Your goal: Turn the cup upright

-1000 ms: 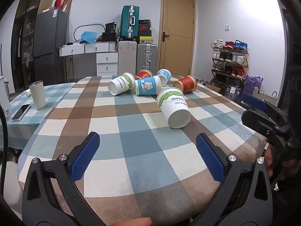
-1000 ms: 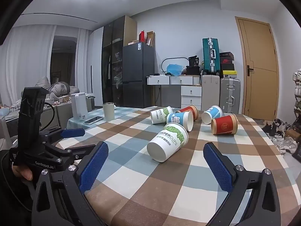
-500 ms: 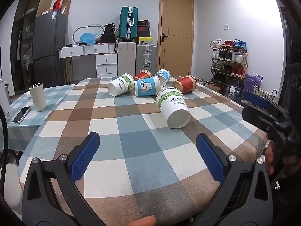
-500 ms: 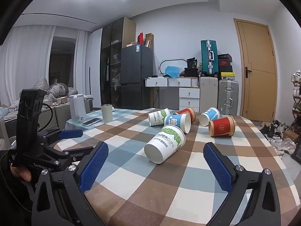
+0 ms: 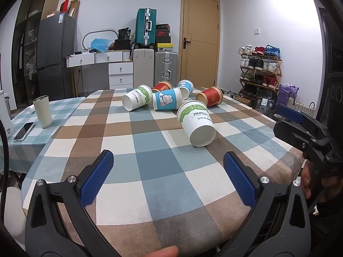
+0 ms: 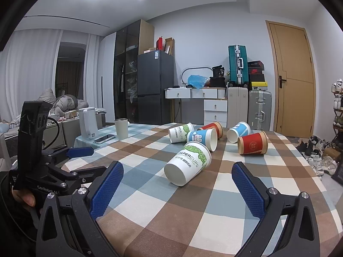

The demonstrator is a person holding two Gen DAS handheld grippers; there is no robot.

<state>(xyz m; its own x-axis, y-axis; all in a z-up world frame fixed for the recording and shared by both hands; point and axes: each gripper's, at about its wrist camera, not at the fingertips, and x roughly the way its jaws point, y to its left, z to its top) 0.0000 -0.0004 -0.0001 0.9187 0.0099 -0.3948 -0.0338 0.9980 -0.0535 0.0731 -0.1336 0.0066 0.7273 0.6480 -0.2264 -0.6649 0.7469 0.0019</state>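
Several paper cups lie on their sides on the checked table (image 5: pixel 150 171). The nearest is a white cup with green leaves (image 5: pixel 197 124), its base toward me; it also shows in the right wrist view (image 6: pixel 188 162). Behind it lie a blue rabbit cup (image 5: pixel 167 101), a second white and green cup (image 5: pixel 137 100), a red cup (image 5: pixel 211 99) and others. My left gripper (image 5: pixel 168 175) is open and empty above the near table edge. My right gripper (image 6: pixel 178 184) is open and empty, near the white cup.
A cream tumbler (image 5: pixel 42 111) stands upright at the left with a phone (image 5: pixel 23 131) beside it. A white kettle (image 6: pixel 88 124) stands further left. A shoe rack (image 5: pixel 260 68) is at the right of the room, suitcases and drawers behind the table.
Both views have shifted slightly. The cups have not moved and both grippers stay open.
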